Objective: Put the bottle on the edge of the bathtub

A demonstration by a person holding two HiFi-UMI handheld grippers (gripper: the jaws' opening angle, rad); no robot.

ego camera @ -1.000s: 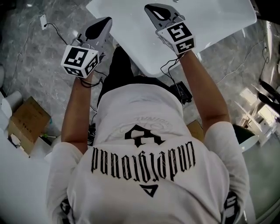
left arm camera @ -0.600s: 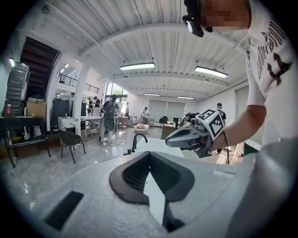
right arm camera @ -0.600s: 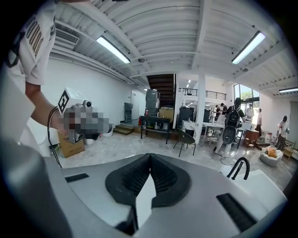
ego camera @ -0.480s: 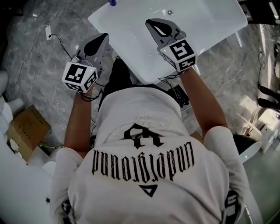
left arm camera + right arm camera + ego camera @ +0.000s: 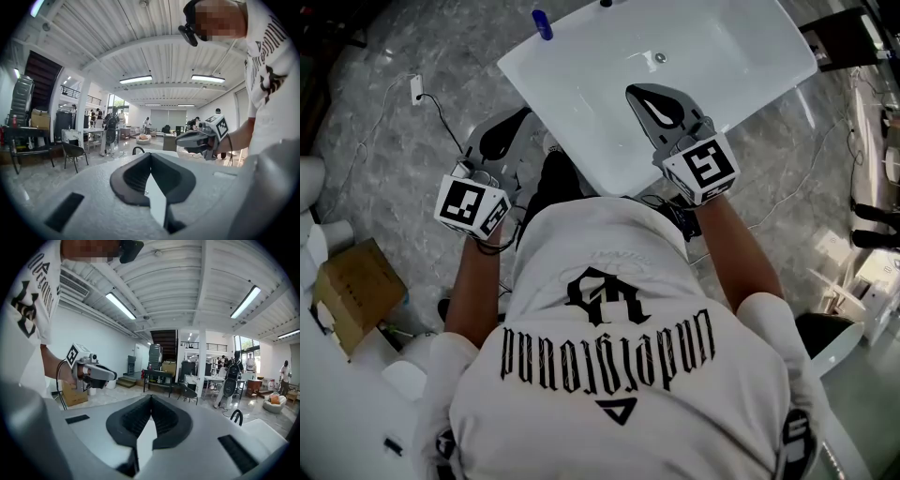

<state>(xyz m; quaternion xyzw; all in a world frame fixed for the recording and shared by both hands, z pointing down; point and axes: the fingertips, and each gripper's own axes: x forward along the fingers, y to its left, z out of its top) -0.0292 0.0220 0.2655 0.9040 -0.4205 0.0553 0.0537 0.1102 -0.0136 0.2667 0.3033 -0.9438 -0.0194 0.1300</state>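
The white bathtub (image 5: 581, 141) fills the top of the head view, with its drain (image 5: 659, 58) in the basin. A small blue bottle (image 5: 542, 23) rests on the tub's far left rim, well beyond both grippers. My left gripper (image 5: 521, 114) hangs over the floor beside the tub's near left corner, shut and empty; its own view shows the jaws (image 5: 150, 155) meeting with nothing between them. My right gripper (image 5: 635, 91) is above the tub's near rim, also shut and empty (image 5: 151, 397). Both point roughly level, into the room.
A cardboard box (image 5: 347, 281) lies on the marble floor at left. A cable with a plug (image 5: 417, 89) trails near the tub. More cables and white fittings (image 5: 862, 272) lie at right. The gripper views show a large hall with a chair (image 5: 75, 154), tables and distant people.
Both grippers have drawn back toward the person and risen. More of the tub shows now, and the blue bottle on its far rim has come fully into view.
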